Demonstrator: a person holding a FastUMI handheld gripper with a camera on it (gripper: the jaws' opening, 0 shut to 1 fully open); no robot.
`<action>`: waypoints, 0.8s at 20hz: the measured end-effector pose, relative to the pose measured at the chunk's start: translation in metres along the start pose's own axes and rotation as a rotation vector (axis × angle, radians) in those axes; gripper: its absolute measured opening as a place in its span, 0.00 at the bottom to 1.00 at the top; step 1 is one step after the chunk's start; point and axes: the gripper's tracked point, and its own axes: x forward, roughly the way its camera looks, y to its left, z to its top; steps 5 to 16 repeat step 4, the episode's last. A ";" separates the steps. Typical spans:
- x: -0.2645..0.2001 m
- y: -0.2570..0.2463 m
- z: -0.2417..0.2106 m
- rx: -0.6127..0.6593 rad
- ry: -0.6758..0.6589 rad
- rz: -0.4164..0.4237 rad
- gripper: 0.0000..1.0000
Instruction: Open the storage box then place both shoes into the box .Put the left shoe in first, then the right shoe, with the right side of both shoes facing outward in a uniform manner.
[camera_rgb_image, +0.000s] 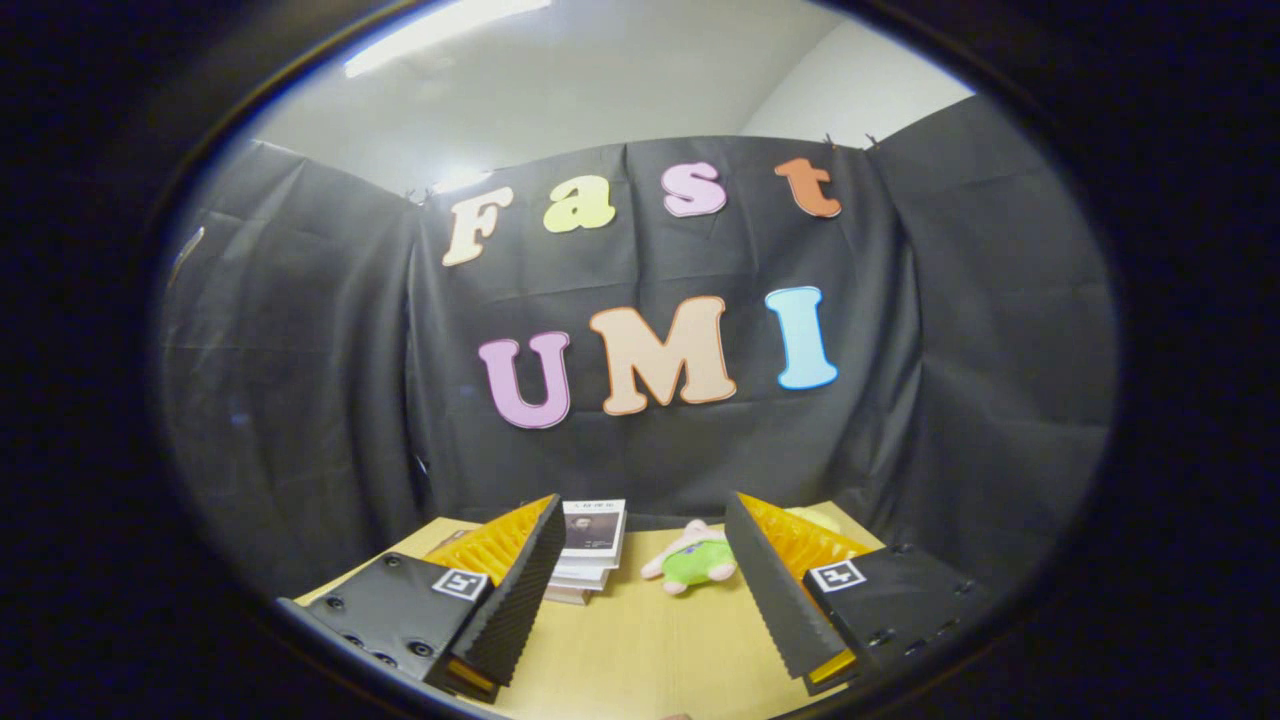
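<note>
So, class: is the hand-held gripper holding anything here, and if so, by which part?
Nothing is held. The hand-held gripper is open, its fingers wide apart over bare table; the books and plush toy lie beyond them, untouched.

Hand-held gripper (640, 590): 1, two fingers spread apart, nothing between them.
Square markers: 2, one on each finger's mount.
Stack of books (590, 550): 1, exact book count can't be told.
Plush toy (695, 562): 1, lying near the stack.
Table (640, 650): 1, carrying both.
</note>
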 end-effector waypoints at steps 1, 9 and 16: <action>0.000 -0.003 0.001 0.004 -0.003 -0.010 1.00; 0.003 -0.006 0.008 0.030 -0.023 -0.015 1.00; 0.003 -0.006 0.008 0.030 -0.023 -0.015 1.00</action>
